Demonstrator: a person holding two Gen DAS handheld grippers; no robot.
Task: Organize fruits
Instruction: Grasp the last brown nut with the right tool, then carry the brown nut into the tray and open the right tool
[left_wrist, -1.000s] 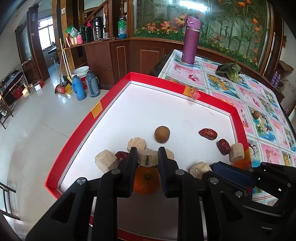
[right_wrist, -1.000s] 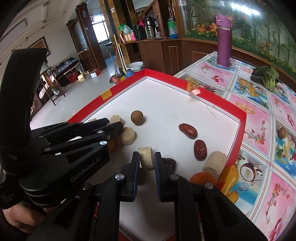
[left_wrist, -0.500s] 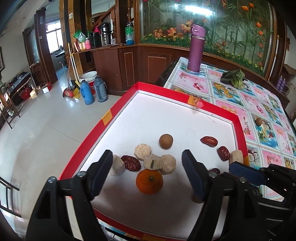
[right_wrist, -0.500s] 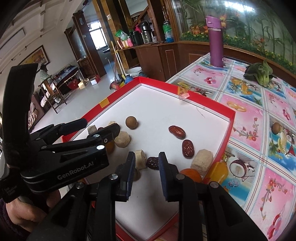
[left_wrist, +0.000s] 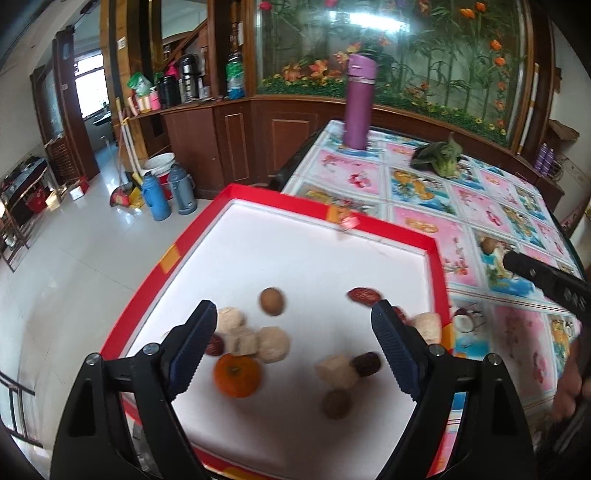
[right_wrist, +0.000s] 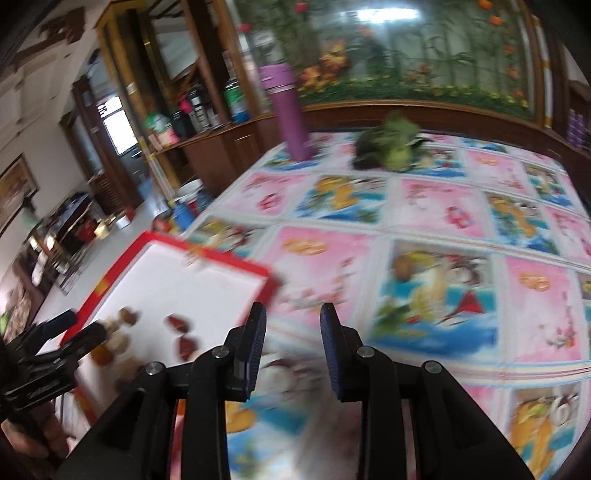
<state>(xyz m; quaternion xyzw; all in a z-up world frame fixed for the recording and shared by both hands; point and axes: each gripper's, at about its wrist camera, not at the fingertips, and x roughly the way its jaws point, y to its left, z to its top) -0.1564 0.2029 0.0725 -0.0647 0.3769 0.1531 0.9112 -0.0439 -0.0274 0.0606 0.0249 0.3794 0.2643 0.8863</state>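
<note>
Loosely grouped, a tangerine (left_wrist: 237, 374), red dates (left_wrist: 365, 295), round brown fruits (left_wrist: 272, 301) and pale chunks (left_wrist: 273, 344) lie in the red-rimmed tray (left_wrist: 399, 229); sorting looks unfinished. Left gripper (left_wrist: 293, 345) hovers wide open above them, empty. Right gripper (right_wrist: 291, 341), partly open, empty, points over the patterned counter (right_wrist: 461, 221).

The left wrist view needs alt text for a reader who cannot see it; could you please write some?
An open left gripper hovers over a red-rimmed white tray holding an orange, brown round fruits, red dates and pale chunks. A purple bottle stands beyond.

Purple bottle (left_wrist: 357, 100) upright at far edge of patterned tablecloth (left_wrist: 476, 206); leafy veg (left_wrist: 441, 157) right of it. Two flasks (left_wrist: 168, 195) on floor, left.
</note>
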